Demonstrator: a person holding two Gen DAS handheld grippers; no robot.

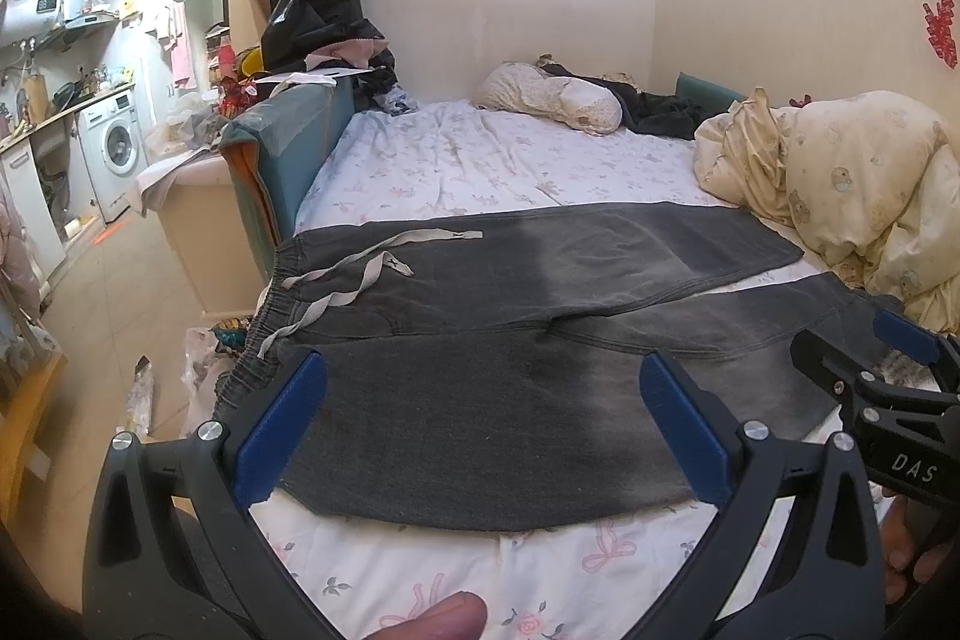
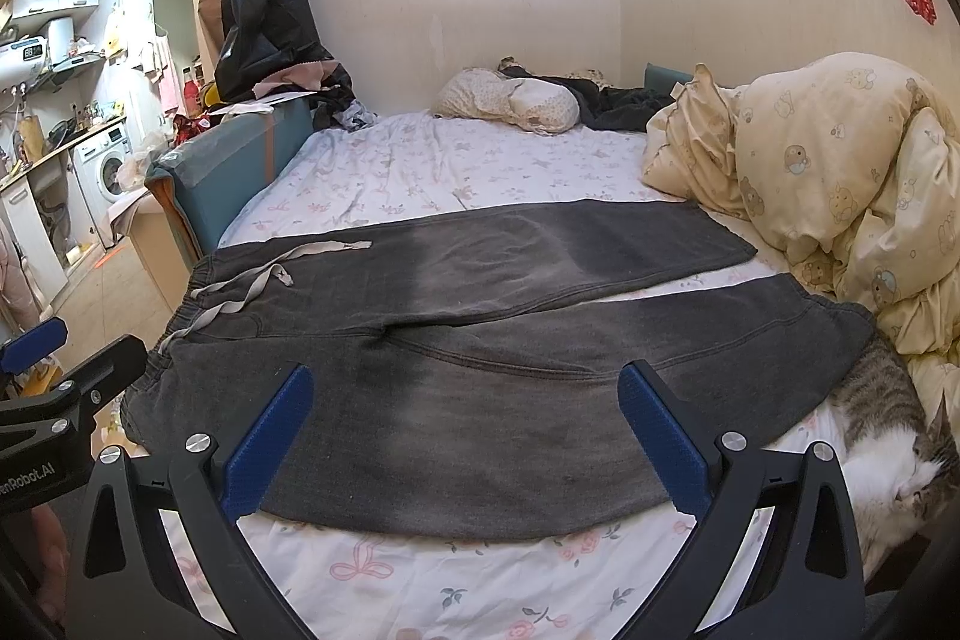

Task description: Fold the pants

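Observation:
Dark grey pants (image 1: 480, 400) lie spread flat across the bed, waistband with a grey drawstring (image 1: 360, 274) at the left, both legs running right. They also show in the right wrist view (image 2: 480, 400). My left gripper (image 1: 483, 430) is open and empty, held above the near leg close to the waist. My right gripper (image 2: 465, 436) is open and empty over the middle of the near leg. Each gripper shows at the edge of the other's view: the right one (image 1: 870, 358), the left one (image 2: 78, 346).
A tabby cat (image 2: 888, 436) lies at the bed's right edge, touching the near leg's cuff. A cream duvet (image 2: 840, 172) is heaped at the right. A pillow (image 2: 510, 100) and dark clothes lie at the far end. The floral sheet (image 2: 450, 580) lies nearest me. A teal bed board (image 1: 288, 148) borders the left.

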